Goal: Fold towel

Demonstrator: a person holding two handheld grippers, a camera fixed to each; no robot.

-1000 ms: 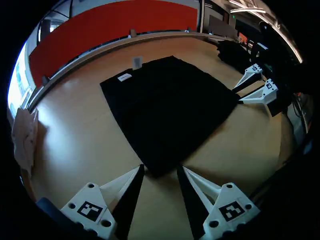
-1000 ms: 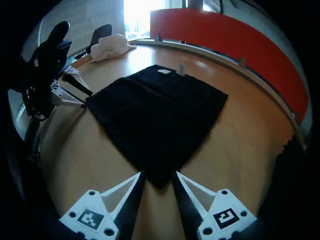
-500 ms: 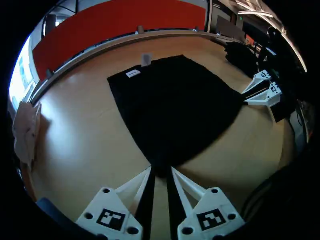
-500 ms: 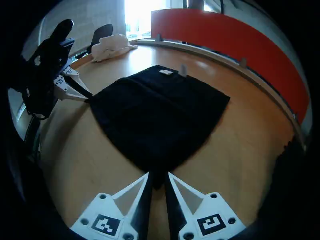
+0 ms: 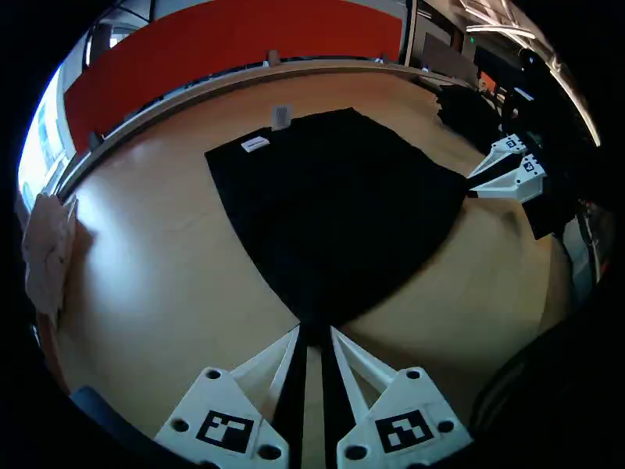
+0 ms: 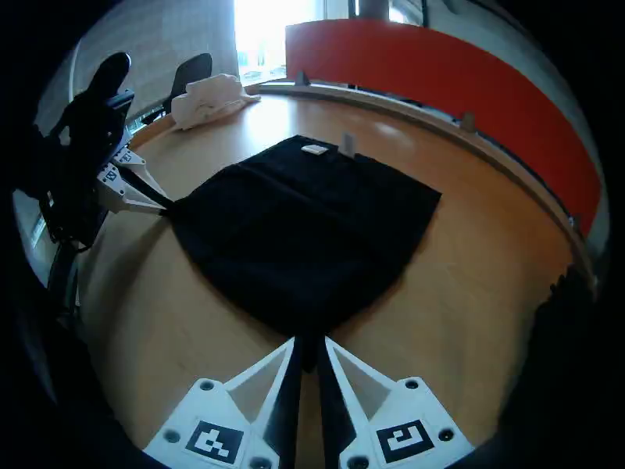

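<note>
**A:** How are the two grippers posed?

**B:** The left gripper [image 5: 314,344] sits low over the table [image 5: 156,258] and points forward along it. Its two fingers are drawn almost together, and a corner of the black towel [image 5: 336,203] is pinched between them. The right gripper [image 6: 308,352] is posed the same way, narrowed onto the neighbouring corner. In each view the other gripper shows far off at the side, its tips on the towel corner it grips.

**A:** And the count?

**B:** There are two grippers and one towel. One small white label [image 5: 255,144] lies on the towel near its far corner, and one small upright tag [image 5: 280,116] stands just beyond that edge. One pale crumpled cloth [image 6: 211,94] sits at the table's rim, well apart from the towel. One red panel [image 5: 234,39] runs behind the table.

**A:** What about materials and shapes?

**B:** The towel is matte, soft-looking and four-cornered, and it lies spread on the middle of the table. The table is glossy light wood with a curved far edge. The gripper fingers are white, triangular plastic with black inner faces, and each carries a square black-and-white marker.
</note>
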